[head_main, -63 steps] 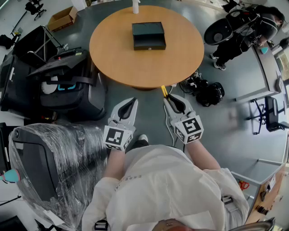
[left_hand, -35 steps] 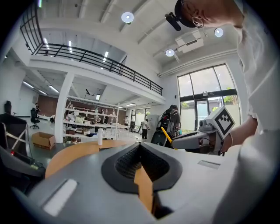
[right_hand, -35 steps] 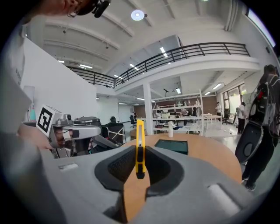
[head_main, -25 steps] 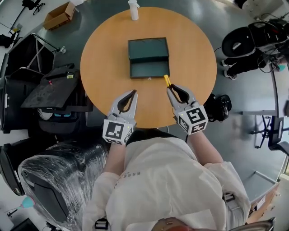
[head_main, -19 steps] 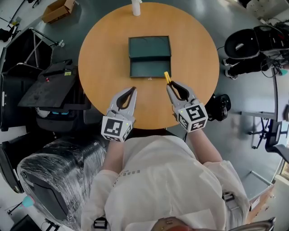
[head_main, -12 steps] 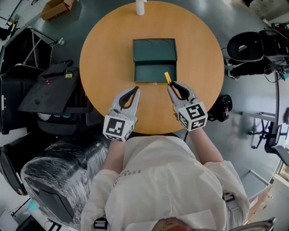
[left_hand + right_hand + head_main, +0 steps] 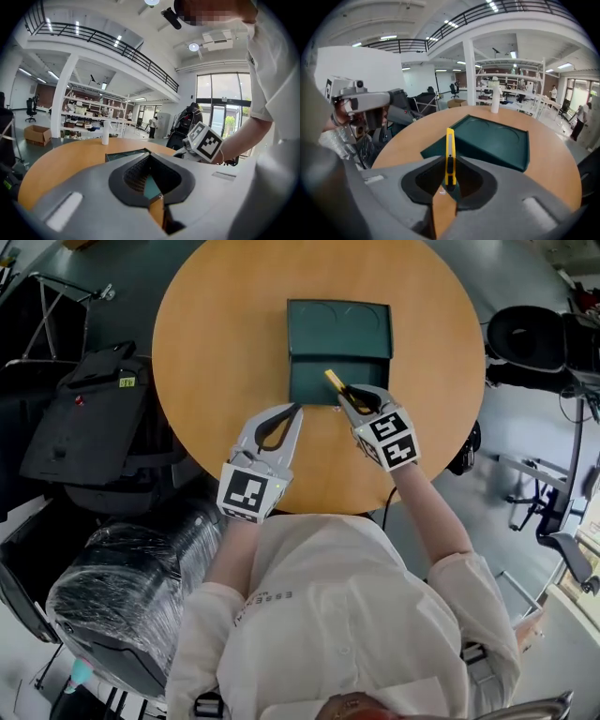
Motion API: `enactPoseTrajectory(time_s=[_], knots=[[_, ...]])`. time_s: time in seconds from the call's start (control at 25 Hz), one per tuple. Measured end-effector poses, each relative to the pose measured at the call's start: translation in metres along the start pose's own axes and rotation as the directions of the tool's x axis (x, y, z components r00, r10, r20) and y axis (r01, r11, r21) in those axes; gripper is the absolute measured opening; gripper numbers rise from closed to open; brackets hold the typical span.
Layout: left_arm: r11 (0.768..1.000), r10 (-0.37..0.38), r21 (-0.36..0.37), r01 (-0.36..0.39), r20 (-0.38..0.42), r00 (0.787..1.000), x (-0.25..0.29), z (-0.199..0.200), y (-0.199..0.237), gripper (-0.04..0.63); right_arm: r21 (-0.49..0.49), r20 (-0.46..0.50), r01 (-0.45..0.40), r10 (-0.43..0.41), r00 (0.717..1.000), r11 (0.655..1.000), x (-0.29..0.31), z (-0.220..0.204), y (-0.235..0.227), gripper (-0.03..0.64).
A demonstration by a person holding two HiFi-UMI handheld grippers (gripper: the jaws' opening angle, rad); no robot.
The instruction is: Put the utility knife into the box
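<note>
A dark green box [image 7: 306, 381] lies open on the round wooden table [image 7: 216, 343], its lid [image 7: 339, 329] folded back on the far side. My right gripper [image 7: 349, 396] is shut on a yellow utility knife [image 7: 333, 382], whose tip reaches over the front edge of the box's tray. In the right gripper view the knife [image 7: 450, 145] stands upright between the jaws [image 7: 449, 164], pointing at the box [image 7: 492, 140]. My left gripper [image 7: 294, 410] hovers just left of the box's front corner, shut and empty. In the left gripper view its jaws [image 7: 149, 153] meet before the box [image 7: 123, 155].
A white bottle [image 7: 495, 101] stands at the table's far side. Black cases [image 7: 80, 418] and a plastic-wrapped chair [image 7: 112, 587] crowd the floor to the left. A black chair [image 7: 534, 334] stands to the right. The table's near edge [image 7: 319, 507] runs just under both grippers.
Both grippers have moved forward to the box's front edge. The knife, held throughout, now reaches over the box's tray. The left gripper has drawn in to the box's left corner.
</note>
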State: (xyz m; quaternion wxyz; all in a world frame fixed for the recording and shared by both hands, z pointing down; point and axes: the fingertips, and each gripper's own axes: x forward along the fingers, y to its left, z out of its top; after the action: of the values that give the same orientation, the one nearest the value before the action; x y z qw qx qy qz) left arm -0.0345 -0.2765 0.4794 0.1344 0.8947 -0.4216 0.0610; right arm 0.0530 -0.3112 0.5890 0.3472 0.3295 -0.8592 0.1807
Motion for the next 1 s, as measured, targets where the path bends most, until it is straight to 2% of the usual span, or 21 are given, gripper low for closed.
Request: enactPoseTrajectory(time_s=[0.2,0.32,0.44,0.76,0.92,1.0], knots=[[0.999,-0.003,-0.052,0.001,-0.037,0.999,0.002,-0.021,0.011,0.015,-0.055,-0.157,-0.028,0.019,0.987,0.998,0.042,-0.016,-0.011,0.058],[0.997,-0.011,-0.070,0.008,-0.048,0.999,0.005,-0.024,0.016,0.015,-0.044,-0.277,-0.078,0.063,0.959,0.996,0.062,-0.035,-0.012,0.057],[0.997,-0.014,-0.078,0.009,-0.062,0.998,0.009,-0.028,0.021,0.015,-0.005,-0.349,-0.102,0.094,0.932,0.995,0.074,-0.049,-0.011,0.058],[0.996,0.005,-0.094,-0.012,-0.073,0.997,0.015,-0.030,0.026,0.015,-0.020,-0.398,-0.087,0.072,0.915,0.996,0.080,-0.061,-0.019,0.058],[0.993,0.000,-0.116,-0.006,-0.057,0.998,0.016,-0.020,0.023,0.015,-0.022,-0.389,-0.075,0.061,0.919,0.997,0.081,-0.057,-0.017,0.060],[0.994,-0.006,-0.113,-0.001,-0.055,0.998,0.016,-0.016,0.019,0.015,-0.025,-0.364,-0.067,0.053,0.930,0.997,0.078,-0.052,-0.017,0.087]])
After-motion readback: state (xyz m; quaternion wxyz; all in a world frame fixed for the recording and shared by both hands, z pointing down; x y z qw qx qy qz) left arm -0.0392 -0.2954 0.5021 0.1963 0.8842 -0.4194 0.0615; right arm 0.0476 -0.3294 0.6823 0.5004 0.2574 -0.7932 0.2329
